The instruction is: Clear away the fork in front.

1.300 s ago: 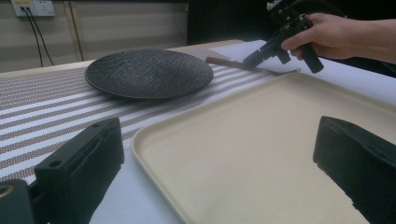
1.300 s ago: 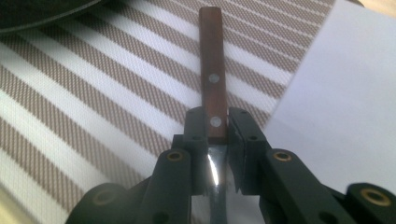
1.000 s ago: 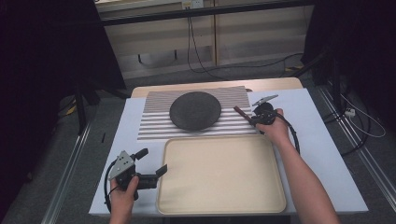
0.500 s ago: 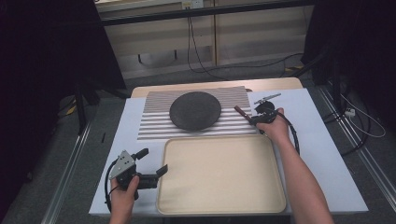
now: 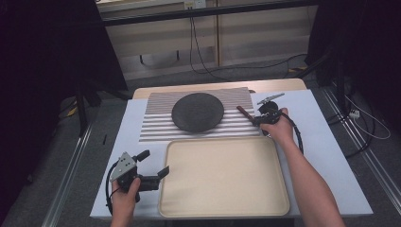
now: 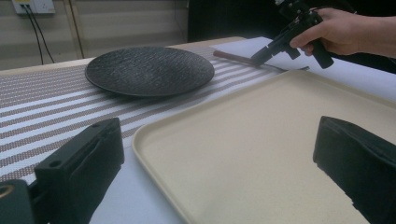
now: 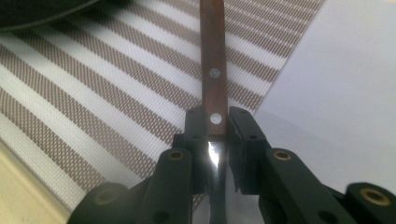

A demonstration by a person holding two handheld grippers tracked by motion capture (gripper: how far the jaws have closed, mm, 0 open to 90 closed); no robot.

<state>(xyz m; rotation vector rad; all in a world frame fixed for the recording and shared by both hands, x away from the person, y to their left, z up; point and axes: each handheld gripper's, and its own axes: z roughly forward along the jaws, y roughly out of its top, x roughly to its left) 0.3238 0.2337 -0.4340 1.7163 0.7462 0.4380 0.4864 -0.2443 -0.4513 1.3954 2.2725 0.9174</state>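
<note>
Right gripper (image 7: 217,135) jaws pinching knife (image 7: 212,65) on mat (image 5: 156,125) (unlifted); left gripper (image 5: 152,166) jaws spread, idle; tray (image 5: 222,208) bare.

White rectangular table (image 5: 123,142) is standing on grey carpeted floor (image 5: 42,184), its light wooden far edge (image 5: 279,84) showing. Beige panelled wall (image 5: 246,38) is running behind it, with black cables (image 5: 196,45) hanging down and trailing along floor. Dark black curtains (image 5: 42,56) are closing in both sides. Metal floor rails (image 5: 66,189) are flanking table. White wall socket (image 6: 32,6) is sitting on wall. Lighting is looking dim, even.
</note>
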